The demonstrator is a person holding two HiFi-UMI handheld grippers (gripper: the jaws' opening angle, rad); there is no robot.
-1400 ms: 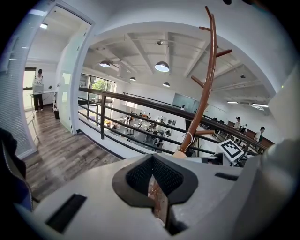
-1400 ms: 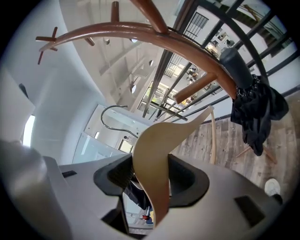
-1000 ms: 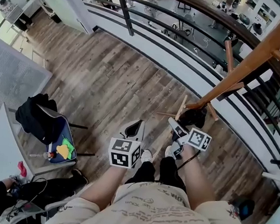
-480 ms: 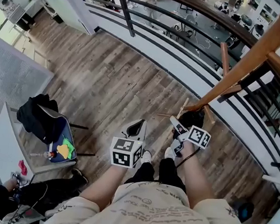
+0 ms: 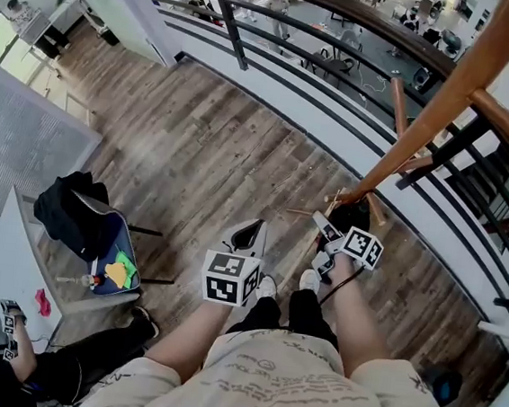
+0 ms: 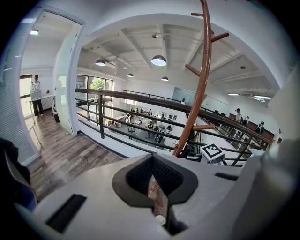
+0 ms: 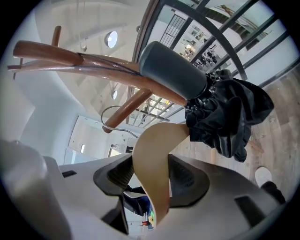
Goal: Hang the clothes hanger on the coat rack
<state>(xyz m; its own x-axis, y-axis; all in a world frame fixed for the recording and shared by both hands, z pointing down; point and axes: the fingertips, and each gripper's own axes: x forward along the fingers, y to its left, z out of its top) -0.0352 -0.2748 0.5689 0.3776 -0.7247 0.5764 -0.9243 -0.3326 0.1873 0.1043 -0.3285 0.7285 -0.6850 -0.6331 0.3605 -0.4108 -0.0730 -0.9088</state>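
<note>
The wooden coat rack [image 5: 446, 101] rises from its base by the railing, at the right of the head view. My right gripper [image 5: 326, 230] is shut on a pale wooden clothes hanger [image 7: 157, 159], held low beside the trunk. In the right gripper view the hanger's wire hook [image 7: 108, 116] curves round the tip of a rack peg [image 7: 129, 108]; I cannot tell whether it rests on it. A black bundle of fabric [image 7: 229, 117] hangs just beyond. My left gripper [image 5: 247, 236] is shut and empty, to the left of the rack [image 6: 199, 89].
A curved black railing [image 5: 277, 74] runs behind the rack with a drop beyond. A chair with a black garment [image 5: 73, 211] and a white table [image 5: 4, 262] stand to the left. A person [image 5: 2, 370] sits at the lower left. My feet [image 5: 268, 285] are below the grippers.
The right gripper with the hanger has crept slightly toward the rack's trunk. The left gripper has barely moved. The person at the lower left has shifted.
</note>
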